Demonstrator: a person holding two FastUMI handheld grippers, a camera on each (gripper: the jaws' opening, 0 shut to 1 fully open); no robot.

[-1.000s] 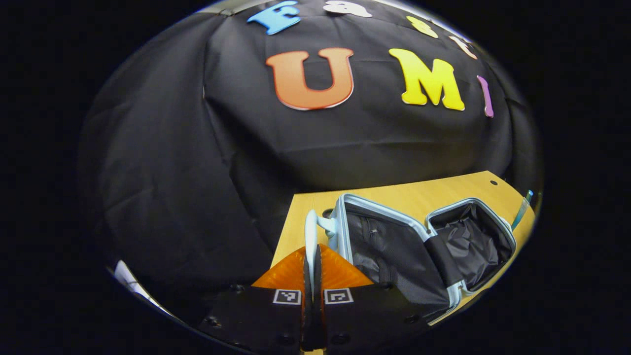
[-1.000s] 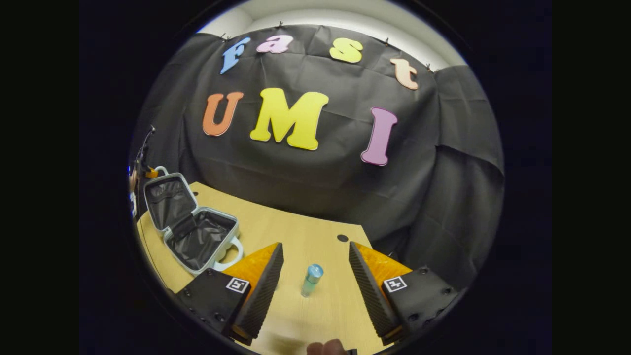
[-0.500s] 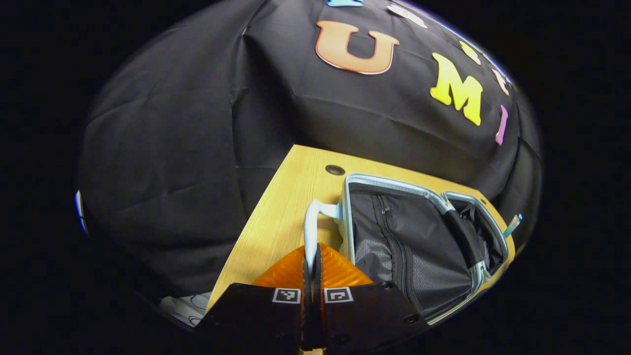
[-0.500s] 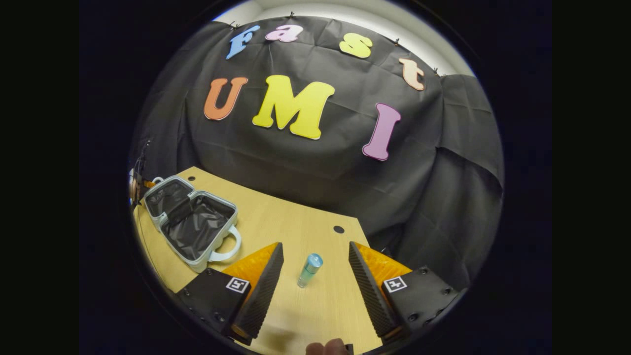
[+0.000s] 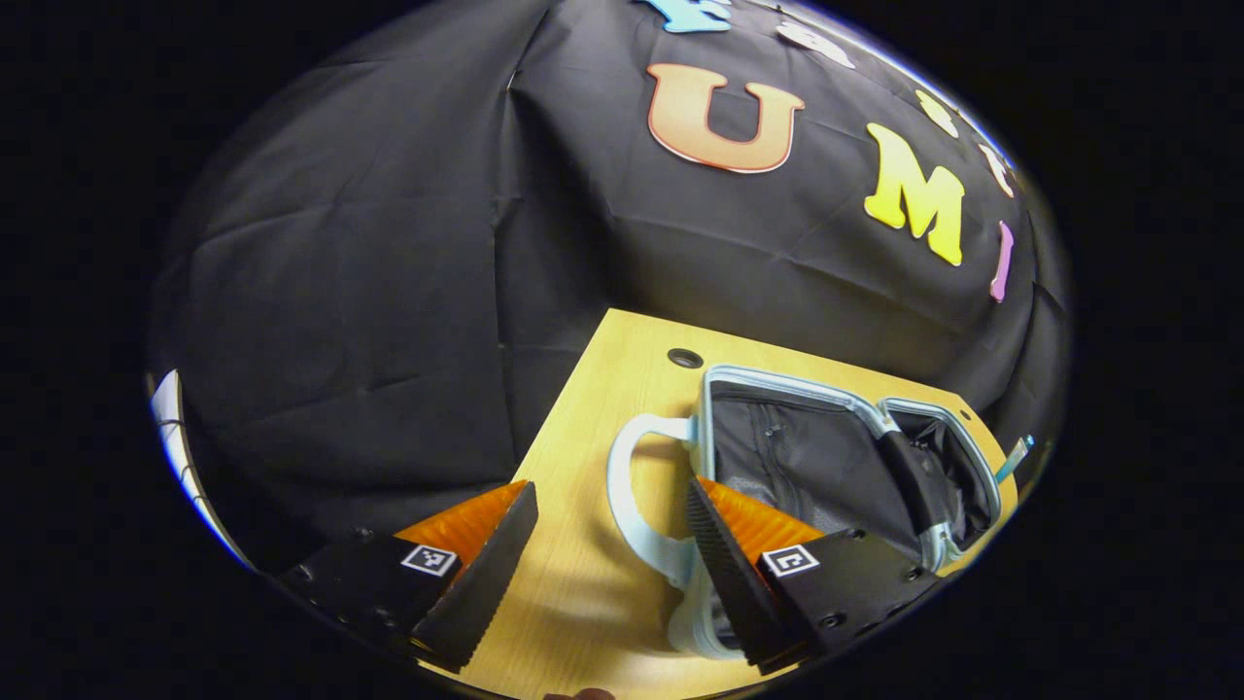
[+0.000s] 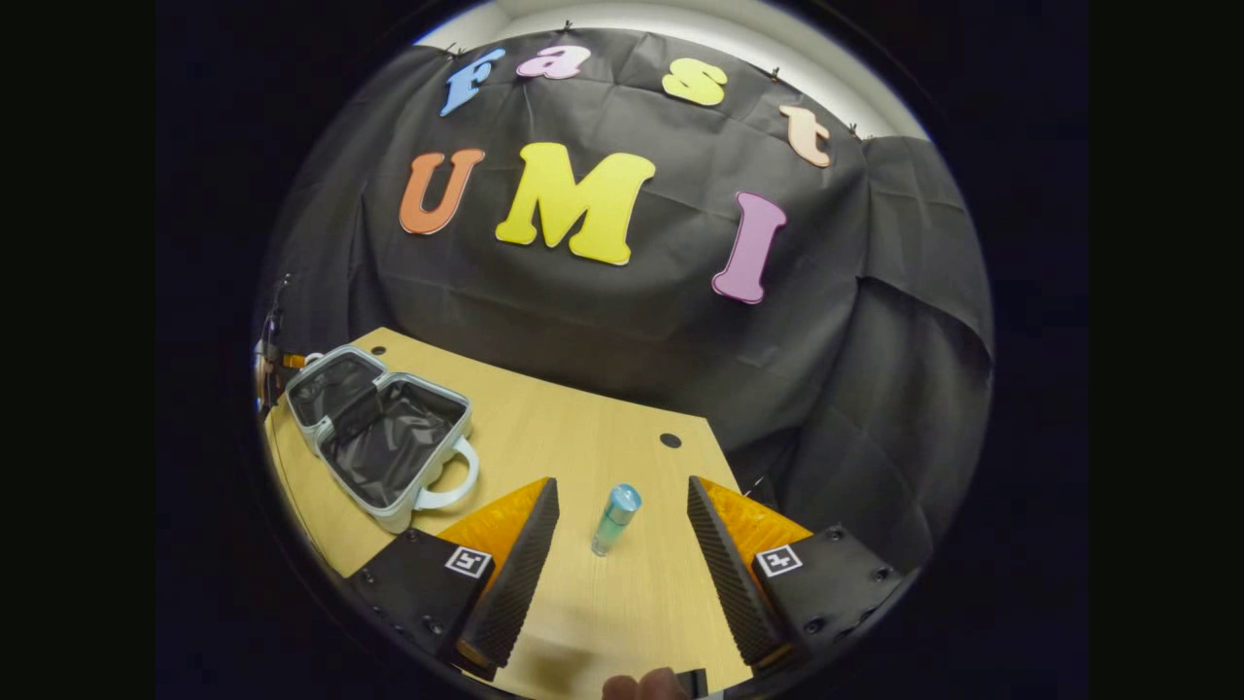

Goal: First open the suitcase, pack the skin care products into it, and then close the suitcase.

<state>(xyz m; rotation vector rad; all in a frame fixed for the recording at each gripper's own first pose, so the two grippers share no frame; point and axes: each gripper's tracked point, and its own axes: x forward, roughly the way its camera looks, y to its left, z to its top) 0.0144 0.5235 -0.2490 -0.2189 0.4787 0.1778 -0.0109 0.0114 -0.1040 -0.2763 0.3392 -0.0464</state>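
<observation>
Between the spread fingers of the left gripper (image 5: 612, 544) runs the pale handle (image 5: 632, 506) of the suitcase (image 5: 826, 457); the fingers stand well apart and press on nothing, though the handle's near end passes just beside the right-hand finger. Beyond that finger the suitcase lies open on the wooden table (image 5: 583, 408), both halves flat and hinged side by side, their dark lining facing up. A small round hole (image 5: 685, 358) sits in the tabletop near the case's far corner, and black cloth hangs behind the table.

Ahead of the right gripper (image 6: 622, 544), which is likewise released with its fingers wide, a small blue-capped bottle (image 6: 613, 518) stands upright on the table, framed between the two fingers and touching neither. Off to the left in the right gripper view the open suitcase (image 6: 384, 437) rests near the table's edge, well apart from the bottle, its handle (image 6: 452, 486) pointing toward the gripper. A fingertip (image 6: 641, 686) of the person's hand shows at the bottom.
</observation>
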